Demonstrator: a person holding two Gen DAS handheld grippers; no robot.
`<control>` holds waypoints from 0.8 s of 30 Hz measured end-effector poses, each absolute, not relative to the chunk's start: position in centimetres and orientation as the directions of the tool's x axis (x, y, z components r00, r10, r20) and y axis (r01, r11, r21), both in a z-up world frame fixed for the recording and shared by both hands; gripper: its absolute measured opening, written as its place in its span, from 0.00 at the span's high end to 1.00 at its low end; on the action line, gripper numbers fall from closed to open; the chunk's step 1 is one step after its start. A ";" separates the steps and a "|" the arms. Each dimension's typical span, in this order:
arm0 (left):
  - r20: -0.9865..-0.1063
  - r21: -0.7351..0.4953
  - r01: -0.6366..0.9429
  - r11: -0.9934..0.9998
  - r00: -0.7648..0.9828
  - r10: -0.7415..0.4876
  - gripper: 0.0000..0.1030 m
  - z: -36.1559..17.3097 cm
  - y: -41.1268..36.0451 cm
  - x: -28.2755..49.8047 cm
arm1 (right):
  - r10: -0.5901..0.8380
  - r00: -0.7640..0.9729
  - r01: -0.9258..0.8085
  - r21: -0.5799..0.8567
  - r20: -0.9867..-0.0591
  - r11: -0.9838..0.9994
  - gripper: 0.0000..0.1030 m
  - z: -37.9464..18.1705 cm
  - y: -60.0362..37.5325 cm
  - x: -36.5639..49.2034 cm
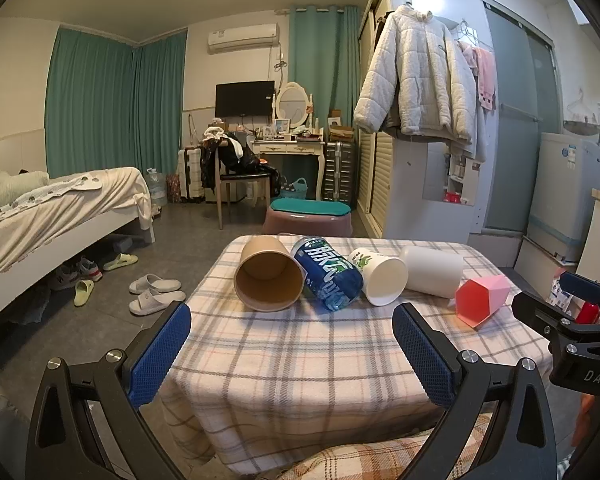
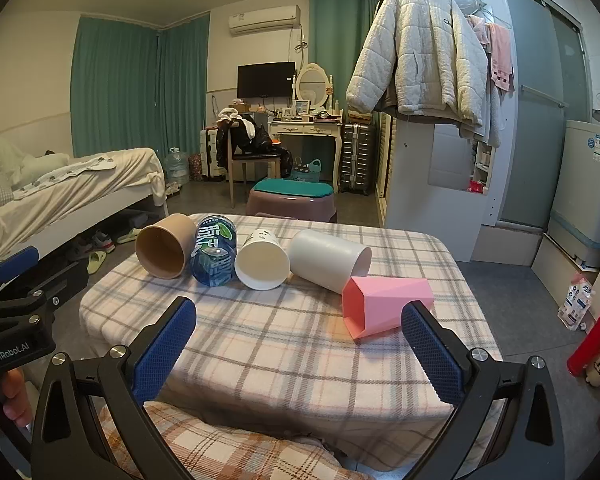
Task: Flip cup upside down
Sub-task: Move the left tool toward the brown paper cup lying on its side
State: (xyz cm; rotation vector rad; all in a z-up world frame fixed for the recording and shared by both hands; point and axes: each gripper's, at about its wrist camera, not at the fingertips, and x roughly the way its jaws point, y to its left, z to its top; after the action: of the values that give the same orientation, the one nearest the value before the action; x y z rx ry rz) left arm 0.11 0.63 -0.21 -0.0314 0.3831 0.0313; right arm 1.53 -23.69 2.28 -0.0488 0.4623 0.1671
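Left wrist view is showing the left gripper (image 1: 292,354) hovering over the near part of the tabletop (image 1: 300,360), its blue-padded fingers (image 1: 160,354) spread wide and holding nothing. Five containers are lying on their sides in a row across the far half of the plaid cloth. From left to right: a brown paper cup (image 1: 269,273) with its mouth facing the camera, a blue can (image 1: 327,273) touching it, a white paper cup (image 1: 378,276) with a green print, a plain white cup (image 1: 434,271), and a pink faceted cup (image 1: 482,300) near the right edge.

Right wrist view is showing the right gripper (image 2: 299,354) likewise released, fingers wide apart and grasping nothing, facing the same row. The pink faceted cup (image 2: 384,307) is lying nearest to it, just beyond the right finger, with its open mouth turned toward the left. The plain white cup (image 2: 328,259) is touching the pink one from behind. The left gripper (image 2: 20,288) is showing at the left edge of this view.
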 end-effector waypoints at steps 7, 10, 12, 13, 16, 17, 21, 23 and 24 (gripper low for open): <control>-0.375 -0.022 -0.036 0.999 0.927 0.025 0.00 -0.2 0.6 0.1 | 0.151 0.881 -0.173 -0.008 -0.447 0.985 0.00 2.3 -23.7 1.5; -0.374 -0.024 -0.035 0.999 0.927 0.023 0.00 -0.3 0.6 0.1 | 0.153 0.880 -0.175 -0.006 -0.449 0.985 0.00 2.3 -23.7 1.4; -0.375 -0.024 -0.036 0.999 0.927 0.024 0.00 -0.3 0.5 0.1 | 0.154 0.880 -0.176 -0.007 -0.449 0.984 0.00 2.3 -23.7 1.4; -0.375 -0.024 -0.036 0.999 0.927 0.024 0.00 -0.3 0.6 0.1 | 0.153 0.880 -0.175 -0.007 -0.449 0.985 0.00 2.3 -23.7 1.4; -0.374 -0.023 -0.037 0.999 0.927 0.026 0.00 -0.2 0.5 0.1 | 0.154 0.880 -0.176 -0.006 -0.449 0.984 0.00 2.3 -23.7 1.4; -0.373 -0.025 -0.037 0.999 0.927 0.025 0.00 -0.3 0.6 0.1 | 0.154 0.880 -0.176 -0.007 -0.449 0.984 0.00 2.3 -23.7 1.5; -0.375 -0.024 -0.035 0.999 0.927 0.024 0.00 -0.2 0.5 0.1 | 0.155 0.879 -0.177 -0.007 -0.450 0.984 0.00 2.4 -23.6 1.5; -0.376 -0.027 -0.029 0.999 0.927 0.017 0.00 -0.2 0.5 0.1 | 0.157 0.879 -0.179 -0.007 -0.451 0.984 0.00 2.4 -23.6 1.6; -0.375 -0.030 -0.023 0.999 0.927 0.010 0.00 -0.1 0.5 0.1 | 0.156 0.878 -0.179 -0.008 -0.452 0.984 0.00 2.5 -23.5 1.6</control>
State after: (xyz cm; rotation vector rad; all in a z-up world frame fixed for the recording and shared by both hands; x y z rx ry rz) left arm 0.12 0.51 -0.13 -0.0336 0.3837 0.0169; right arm 1.57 -23.48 2.46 -0.0498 0.4668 0.1750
